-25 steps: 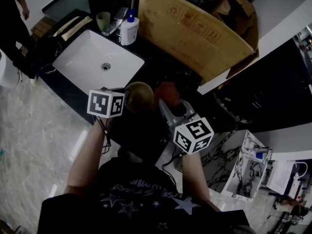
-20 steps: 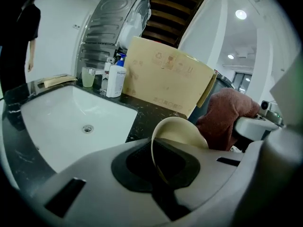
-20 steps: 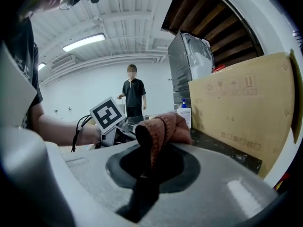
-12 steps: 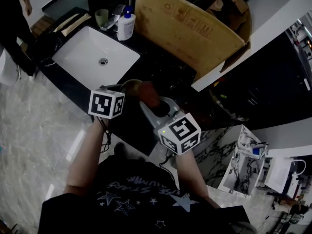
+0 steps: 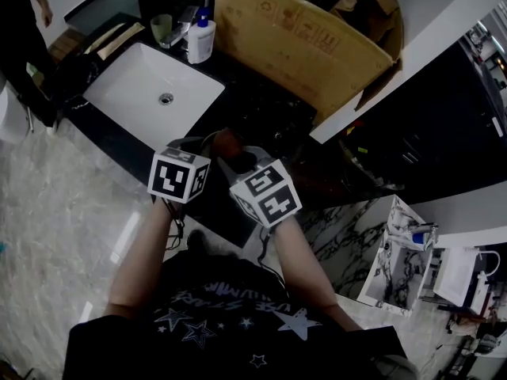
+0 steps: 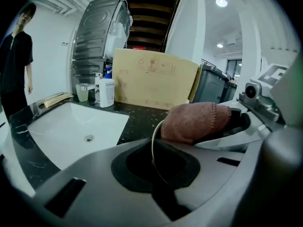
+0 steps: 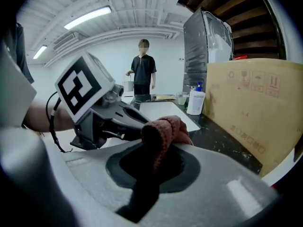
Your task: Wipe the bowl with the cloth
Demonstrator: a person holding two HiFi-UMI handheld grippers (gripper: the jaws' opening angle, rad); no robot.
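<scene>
**Operator:** Nearest first. What is hidden?

**Observer:** In the head view, your marker cubes [image 5: 265,194] cover both sets of jaws and nearly all of the bowl. Your left gripper [image 6: 155,161] is closed on the bowl [image 6: 152,138]. The bowl shows only edge-on, as a thin, pale, curved rim. Its body is cut off by the gripper's grey housing. Your right gripper [image 7: 156,167] is clamped on the cloth [image 7: 163,129].

**Operator:** Cloth against bowl?

**Observer:** The wad sits just beside the rim and touches it at the upper end of the arc. Which face of the bowl it meets cannot be told. The cloth is rust-brown and soft, with a stitched hem, bunched into a rounded lump.

**Operator:** Surface and room?

**Observer:** You hold both over the near edge of a black speckled stone worktop [image 5: 253,109]. A white rectangular sink [image 5: 135,93] is let into it. Behind the sink stand a white pump bottle [image 5: 200,39] with a blue top and a pale green cup [image 5: 163,30]. To their right a large brown cardboard box [image 5: 301,46] stands with its flaps open. A ribbed metal appliance [image 6: 102,32] rises behind the bottle. The floor [image 5: 55,204] is pale and marbled. A person [image 7: 142,72] in dark clothing stands past the far end of the sink, under a white ceiling with strip lights [image 7: 87,17].
</scene>
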